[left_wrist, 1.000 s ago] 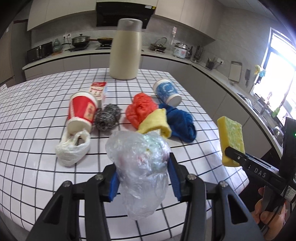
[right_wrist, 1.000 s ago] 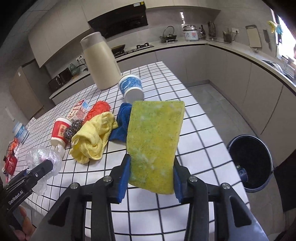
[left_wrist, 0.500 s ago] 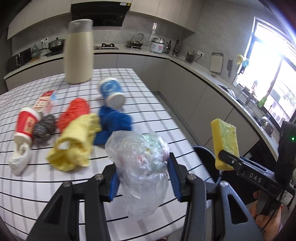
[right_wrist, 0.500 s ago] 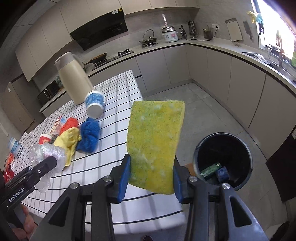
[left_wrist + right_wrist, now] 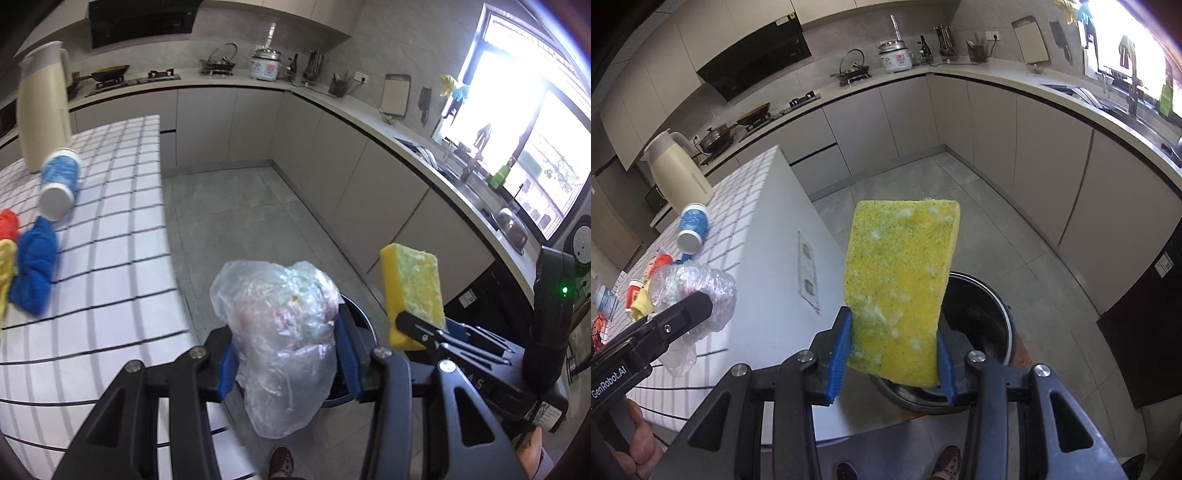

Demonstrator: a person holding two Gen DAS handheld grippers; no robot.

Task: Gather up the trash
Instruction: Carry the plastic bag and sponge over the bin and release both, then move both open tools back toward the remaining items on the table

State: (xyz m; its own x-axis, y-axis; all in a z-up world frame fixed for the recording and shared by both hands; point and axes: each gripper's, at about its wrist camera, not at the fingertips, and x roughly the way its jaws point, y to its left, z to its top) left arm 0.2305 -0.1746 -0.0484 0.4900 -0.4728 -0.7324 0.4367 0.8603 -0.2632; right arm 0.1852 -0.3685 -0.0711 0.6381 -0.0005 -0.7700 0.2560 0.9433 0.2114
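My left gripper (image 5: pixel 286 360) is shut on a crumpled clear plastic bag (image 5: pixel 280 328), which bulges above and hangs below the blue pads. My right gripper (image 5: pixel 891 356) is shut on a worn yellow-green sponge (image 5: pixel 899 288) that stands upright between its pads. Both are held past the table's edge, over the floor. A round black trash bin (image 5: pixel 982 317) stands on the floor just behind the sponge; in the left wrist view only its rim (image 5: pixel 356 314) shows behind the bag. The sponge (image 5: pixel 412 291) and the bag (image 5: pixel 690 291) each appear in the other view.
The white grid-patterned table (image 5: pixel 110 266) lies to the left with a tipped blue cup (image 5: pixel 61 184), a blue cloth (image 5: pixel 35 269), red and yellow items and a cream jug (image 5: pixel 42 107). Grey floor and cabinets run behind the bin. A shoe (image 5: pixel 281 461) shows below.
Both grippers swung right, off the table and over the floor, still holding the bag and the sponge. The table items slid to the left of view and the bin now sits right behind the grippers.
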